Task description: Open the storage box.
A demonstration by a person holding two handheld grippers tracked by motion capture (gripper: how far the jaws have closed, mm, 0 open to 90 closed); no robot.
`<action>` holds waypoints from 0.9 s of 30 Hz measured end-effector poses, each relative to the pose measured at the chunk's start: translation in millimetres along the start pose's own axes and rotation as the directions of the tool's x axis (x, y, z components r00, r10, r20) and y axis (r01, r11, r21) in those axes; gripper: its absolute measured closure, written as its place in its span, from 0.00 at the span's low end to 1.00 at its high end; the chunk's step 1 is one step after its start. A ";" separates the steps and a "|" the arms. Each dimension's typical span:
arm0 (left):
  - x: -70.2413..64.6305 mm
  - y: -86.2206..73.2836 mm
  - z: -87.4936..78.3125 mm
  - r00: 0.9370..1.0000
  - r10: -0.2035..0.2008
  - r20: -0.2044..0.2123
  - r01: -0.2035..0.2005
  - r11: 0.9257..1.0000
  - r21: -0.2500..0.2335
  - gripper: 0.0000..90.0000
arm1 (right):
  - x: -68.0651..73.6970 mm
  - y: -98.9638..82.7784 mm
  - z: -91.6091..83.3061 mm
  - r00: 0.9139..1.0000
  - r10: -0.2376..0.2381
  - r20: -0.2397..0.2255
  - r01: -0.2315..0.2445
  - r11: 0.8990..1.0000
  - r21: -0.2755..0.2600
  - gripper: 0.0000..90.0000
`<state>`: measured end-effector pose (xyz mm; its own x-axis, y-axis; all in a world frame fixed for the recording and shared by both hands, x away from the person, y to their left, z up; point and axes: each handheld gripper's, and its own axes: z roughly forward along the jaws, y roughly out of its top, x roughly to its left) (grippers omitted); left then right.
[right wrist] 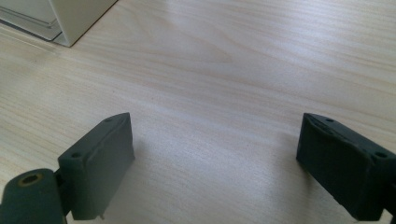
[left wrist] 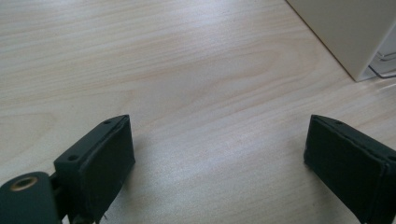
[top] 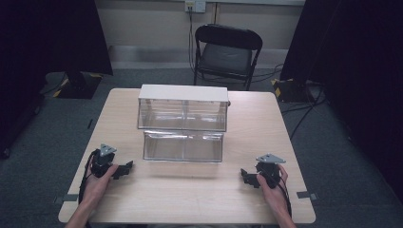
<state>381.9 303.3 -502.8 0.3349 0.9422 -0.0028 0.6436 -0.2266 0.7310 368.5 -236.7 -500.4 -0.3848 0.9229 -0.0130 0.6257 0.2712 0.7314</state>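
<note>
A clear plastic drawer unit (top: 183, 114) with a white top stands at the middle of the wooden table (top: 190, 190). Its lower clear drawer (top: 183, 146) is pulled out toward me. My left gripper (top: 124, 169) rests on the table at the front left, jaws wide apart and empty; the left gripper view has bare wood between them (left wrist: 219, 154) and a corner of the unit (left wrist: 348, 32) at the upper right. My right gripper (top: 245, 176) lies at the front right, open too (right wrist: 212, 154), with the unit's corner (right wrist: 74, 18) at the upper left.
A black folding chair (top: 225, 52) stands behind the table. Dark curtains hang at both sides, with cables on the grey floor at the right (top: 304, 109). Bare tabletop lies between the two grippers.
</note>
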 end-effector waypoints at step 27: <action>0.3 0.4 0.6 1.000 -0.002 0.001 0.002 1.000 0.002 0.07 | 5.3 8.1 -8.8 0.999 -0.013 -0.038 0.012 1.000 -0.012 0.16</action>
<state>382.7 303.4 -502.9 0.3344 0.9424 -0.0044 0.6459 -0.2257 0.7293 365.5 -232.1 -488.6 -0.4183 0.9083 0.0038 0.6126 0.2791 0.7395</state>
